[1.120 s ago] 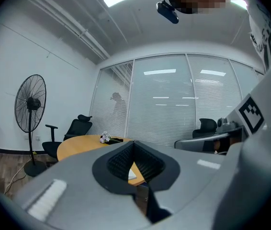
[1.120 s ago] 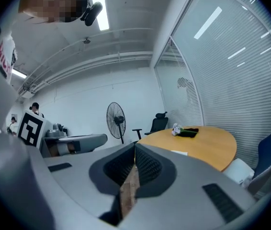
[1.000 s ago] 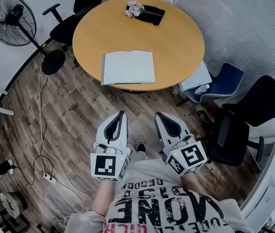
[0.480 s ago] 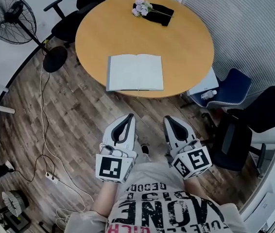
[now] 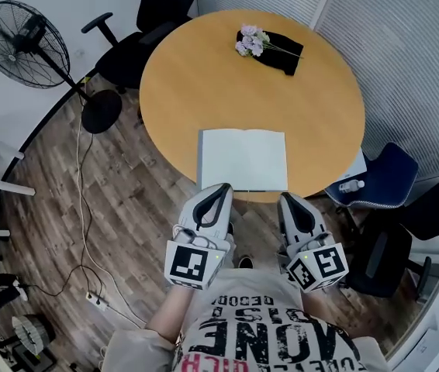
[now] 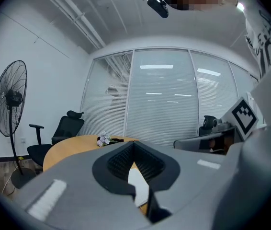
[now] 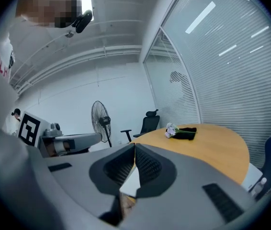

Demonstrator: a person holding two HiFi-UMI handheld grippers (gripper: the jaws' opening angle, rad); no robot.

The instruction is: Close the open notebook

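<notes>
Both tools are shut with nothing held: the left gripper (image 5: 223, 187) and the right gripper (image 5: 286, 198) show their jaws pressed together at the tips in the left gripper view (image 6: 134, 144) and the right gripper view (image 7: 135, 147). Each carries a cube with a black-and-white square marker.

At the centre of the head view the open notebook (image 5: 243, 160) lies flat at the near edge of the round wooden table (image 5: 196, 76), blank white pages up. The left gripper's tip overlaps the notebook's lower left edge in the picture; contact cannot be told. The right tip sits just below its lower right corner. A white sliver of page shows through the opening behind each pair of jaws (image 6: 140, 186) (image 7: 131, 183).

At the table's far side, upper middle, pale flowers (image 5: 250, 41) rest against a black cloth (image 5: 283, 54), well apart from the notebook. A standing fan (image 5: 22, 33) is at upper left, a black office chair (image 5: 150, 22) beside the table, a blue chair (image 5: 386, 178) at right. A cable (image 5: 84, 208) runs down the wooden floor at left.

The person's shirt (image 5: 266, 335) carries bold block lettering, not fully legible.
</notes>
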